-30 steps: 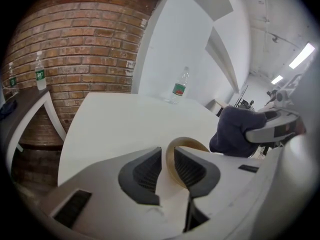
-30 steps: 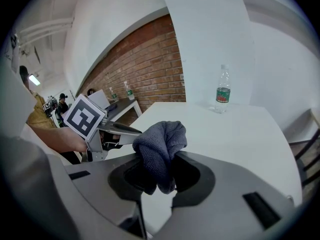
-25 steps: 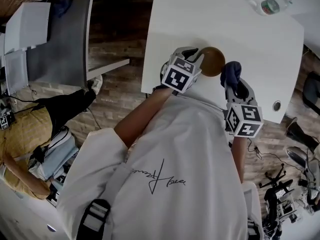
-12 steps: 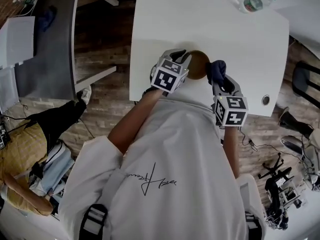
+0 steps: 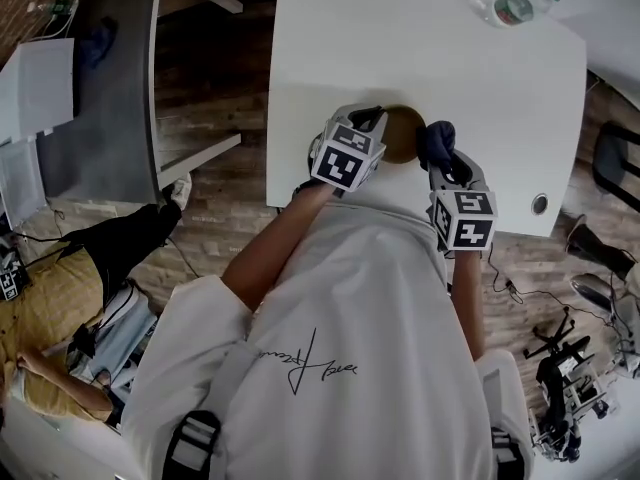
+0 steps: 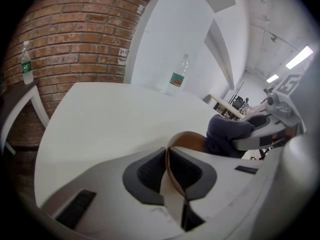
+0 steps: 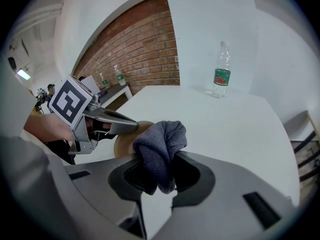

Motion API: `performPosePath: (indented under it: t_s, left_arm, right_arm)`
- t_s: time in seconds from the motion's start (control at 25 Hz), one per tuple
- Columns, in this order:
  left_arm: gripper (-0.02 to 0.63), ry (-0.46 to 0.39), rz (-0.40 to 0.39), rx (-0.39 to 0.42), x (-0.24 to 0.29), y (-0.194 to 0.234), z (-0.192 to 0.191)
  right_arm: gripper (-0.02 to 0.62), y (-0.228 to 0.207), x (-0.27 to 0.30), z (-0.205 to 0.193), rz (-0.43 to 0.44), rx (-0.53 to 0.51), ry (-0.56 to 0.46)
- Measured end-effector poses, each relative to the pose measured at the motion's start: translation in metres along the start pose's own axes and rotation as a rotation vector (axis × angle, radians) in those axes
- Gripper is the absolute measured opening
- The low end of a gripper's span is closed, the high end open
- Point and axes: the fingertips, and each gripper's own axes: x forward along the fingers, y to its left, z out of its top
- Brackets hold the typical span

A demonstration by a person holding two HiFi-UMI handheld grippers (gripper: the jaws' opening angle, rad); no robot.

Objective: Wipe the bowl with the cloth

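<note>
A brown wooden bowl (image 5: 403, 133) sits near the front edge of the white table (image 5: 420, 48). My left gripper (image 5: 375, 120) is at its left side. In the left gripper view the bowl's rim (image 6: 187, 141) stands between the pads, and the jaws are closing onto it. My right gripper (image 5: 447, 158) is shut on a dark blue-grey cloth (image 5: 436, 140), held just right of the bowl. In the right gripper view the bunched cloth (image 7: 160, 146) bulges above the jaws, with the bowl (image 7: 125, 141) and the left gripper (image 7: 127, 126) behind it.
A plastic water bottle (image 5: 510, 8) stands at the table's far right. A grey desk (image 5: 110, 88) is off to the left, above a wooden floor. A seated person (image 5: 60, 298) is at the lower left.
Both grippers stay at the bowl by the table's front edge. The cloth has kept close to the bowl's right side. The head view has shifted slightly.
</note>
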Motion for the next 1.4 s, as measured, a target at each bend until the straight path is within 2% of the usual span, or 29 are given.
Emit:
performPosePath:
  t_s: [0.76, 1.4]
  left_arm:
    - [0.025, -0.002, 0.013, 0.004, -0.002, 0.001, -0.004]
    - [0.021, 0.001, 0.000, -0.001, -0.004, 0.002, -0.004]
  right_arm:
    - [0.083, -0.003, 0.009, 0.000, 0.016, 0.018, 0.003]
    - [0.083, -0.005, 0.014, 0.008, 0.020, -0.021, 0.009]
